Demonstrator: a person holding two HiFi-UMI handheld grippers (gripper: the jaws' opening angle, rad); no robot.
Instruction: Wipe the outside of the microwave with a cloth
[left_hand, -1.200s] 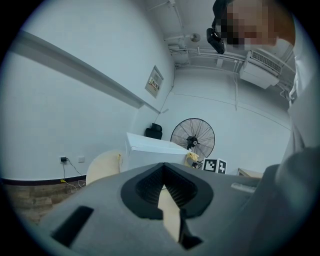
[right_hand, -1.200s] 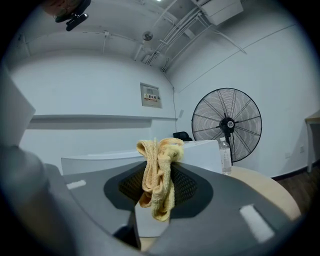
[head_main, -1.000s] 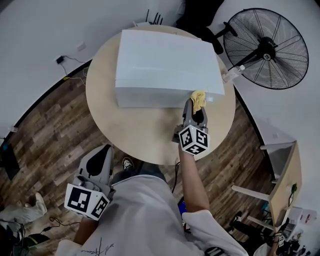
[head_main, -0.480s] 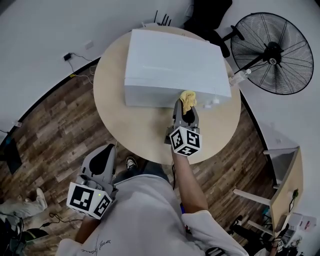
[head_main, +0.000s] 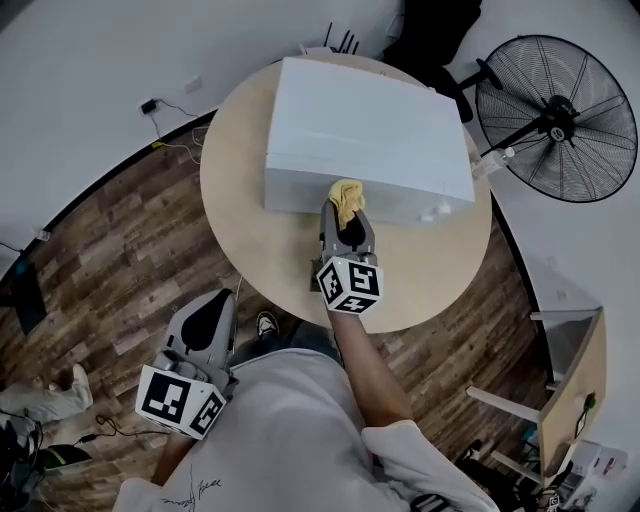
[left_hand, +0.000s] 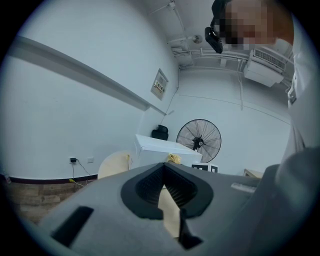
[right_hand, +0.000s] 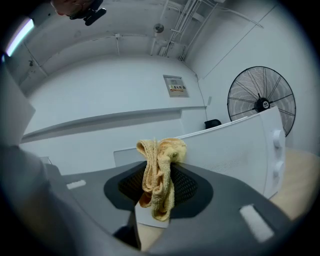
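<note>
right arm stretched forward over the round table (head_main: 240, 200), forearm (head_main: 368, 372) nearly straight, right gripper (head_main: 345, 218) pointed away from the body with its marker cube (head_main: 349, 285) at the near end. clenched on a bunched yellow cloth (right_hand: 159, 167): jaws pinched on its middle, one loose fold bulging past the tips, a tail hanging down on the near side of the pads. directly ahead of the tips, met through that cloth, the front face of the white microwave (head_main: 370, 130), close under its top edge and about midway along the face. two small white knobs (head_main: 429, 215) off to this gripper's right, at the far end of the same face. farther ahead and to the right, beyond the microwave, a black standing fan (head_main: 560, 115) (off the table, near the wall).

left arm bent and kept low by the hip, left gripper (head_main: 212, 306) well behind and to the left of the right one, over the wooden floor (head_main: 110, 270) short of the table's edge, nose aimed forward and slightly up. jaws together, tips meeting, only a sliver of the table top visible through the gap beneath them. from there, table, microwave and cloth all ahead and well apart, the fan beyond them to the right.
</note>
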